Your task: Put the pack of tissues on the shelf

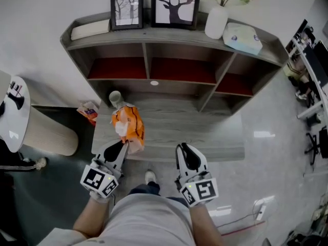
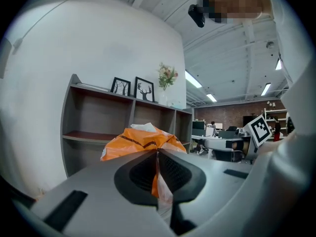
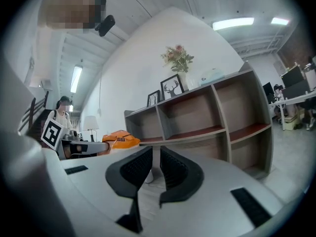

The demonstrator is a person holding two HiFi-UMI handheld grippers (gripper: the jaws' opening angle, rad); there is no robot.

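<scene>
The pack of tissues (image 1: 128,127) is orange plastic with a white tissue poking out of its top. It is over the front left part of the low grey table (image 1: 205,132), in front of the grey shelf unit (image 1: 169,35). My left gripper (image 1: 124,145) is shut on the pack's near plastic edge; in the left gripper view the orange pack (image 2: 143,139) bulges above the closed jaws of that gripper (image 2: 158,154). My right gripper (image 1: 180,147) hovers at the table's front edge, apart from the pack, jaws together on nothing (image 3: 155,157). The pack (image 3: 121,138) shows at its left.
On the shelf top stand two framed pictures (image 1: 154,6), a white vase with flowers (image 1: 216,20), a pale blue tissue box (image 1: 242,37) and a white book (image 1: 89,29). A white jar (image 1: 115,97) stands on the table behind the pack. A lampshade (image 1: 48,132) is at left.
</scene>
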